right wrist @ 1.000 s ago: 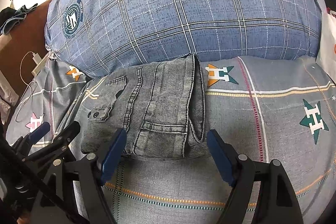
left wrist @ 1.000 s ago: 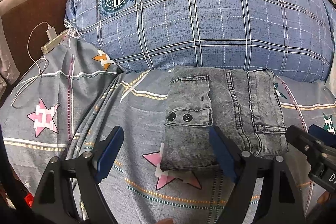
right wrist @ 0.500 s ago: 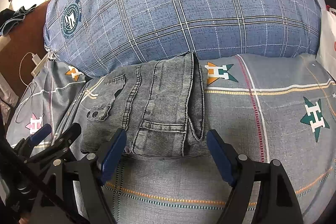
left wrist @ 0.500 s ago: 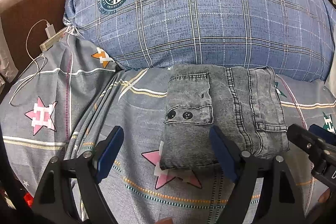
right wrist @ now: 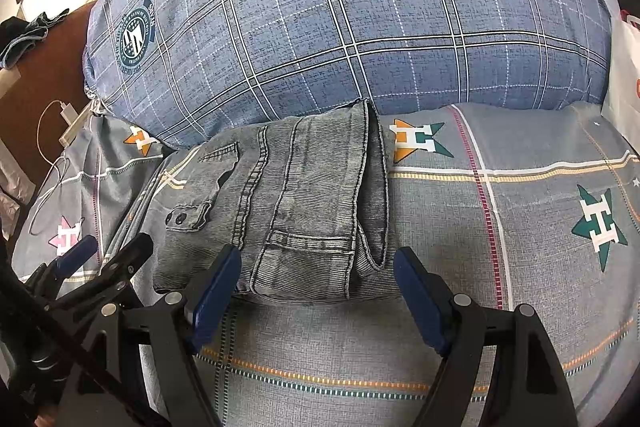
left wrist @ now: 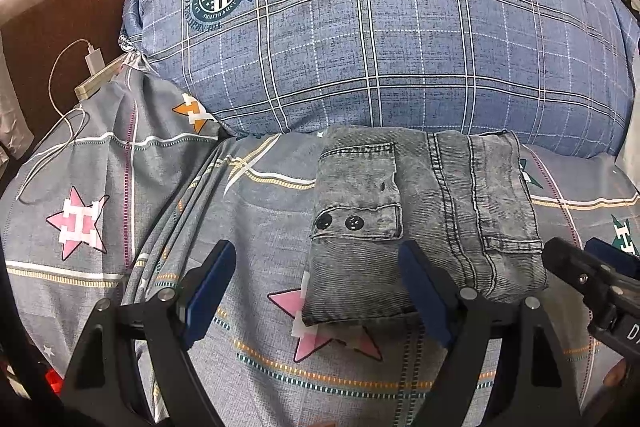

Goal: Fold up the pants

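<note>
Left wrist view: pants (left wrist: 424, 227) lie unmoved as a compact folded bundle on the bed (left wrist: 120, 195) against the pillow (left wrist: 380, 47) — left gripper (left wrist: 316, 291) fingers stay apart, empty. Right wrist view: right gripper (right wrist: 316, 291) likewise stays apart and still — folding appears complete.

You see the pants (left wrist: 424, 227) in grey washed denim, matt and ribbed; behind them the pillow (left wrist: 380, 27) is blue checked woven cloth; beneath them the bedsheet (left wrist: 120, 195) is smooth printed cloth
</note>
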